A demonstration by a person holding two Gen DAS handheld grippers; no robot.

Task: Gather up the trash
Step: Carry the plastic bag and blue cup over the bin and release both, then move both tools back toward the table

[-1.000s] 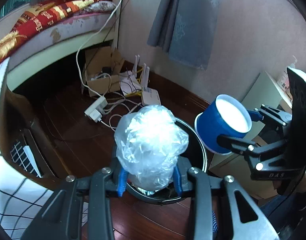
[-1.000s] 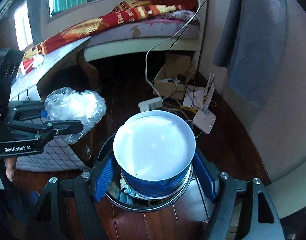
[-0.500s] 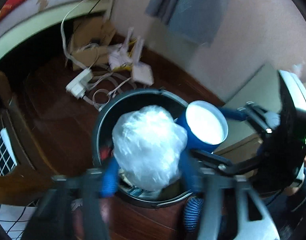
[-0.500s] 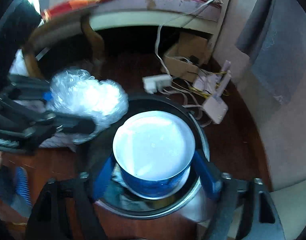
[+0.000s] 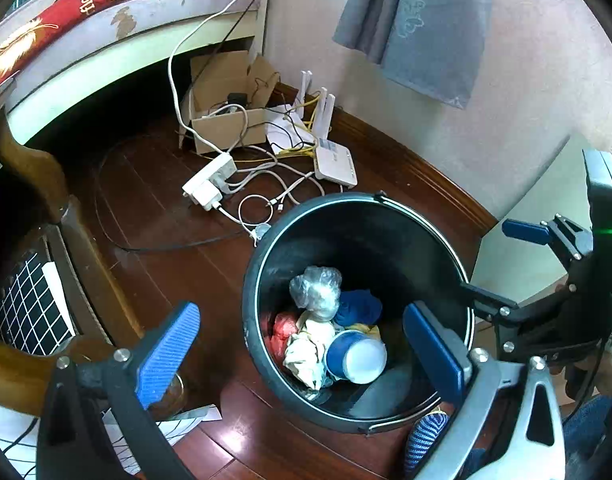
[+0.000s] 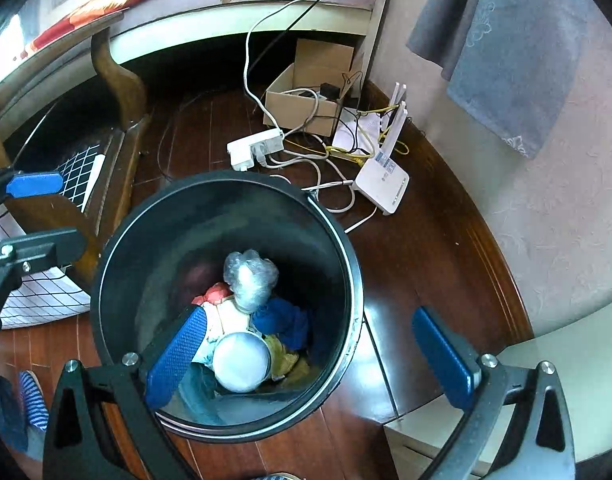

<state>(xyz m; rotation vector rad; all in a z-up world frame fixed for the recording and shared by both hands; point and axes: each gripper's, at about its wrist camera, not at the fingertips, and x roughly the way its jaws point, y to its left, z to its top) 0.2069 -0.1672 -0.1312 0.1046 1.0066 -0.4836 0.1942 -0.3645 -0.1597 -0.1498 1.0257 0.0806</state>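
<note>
A black round trash bin (image 5: 266, 248) (image 6: 346, 248) stands on the dark wood floor below both grippers. Inside lie a crumpled clear plastic bag (image 5: 316, 290) (image 6: 251, 278), a blue paper cup with a white inside (image 5: 356, 355) (image 6: 242, 362), and other crumpled paper and cloth scraps. My left gripper (image 5: 302, 344) is open and empty above the bin. My right gripper (image 6: 312, 352) is open and empty above the bin; it also shows at the right in the left wrist view (image 5: 502, 264).
Beyond the bin lie a white power strip (image 5: 208, 182), tangled cables, a white router (image 5: 333, 162) and an open cardboard box (image 5: 226, 120). A bed frame stands at the back, a wall with grey cloth (image 5: 418, 24) right, a wooden furniture leg (image 5: 30, 160) left.
Both grippers have opened. The plastic bag and the blue cup have dropped from them into the bin. Both grippers now look more steeply down into it.
</note>
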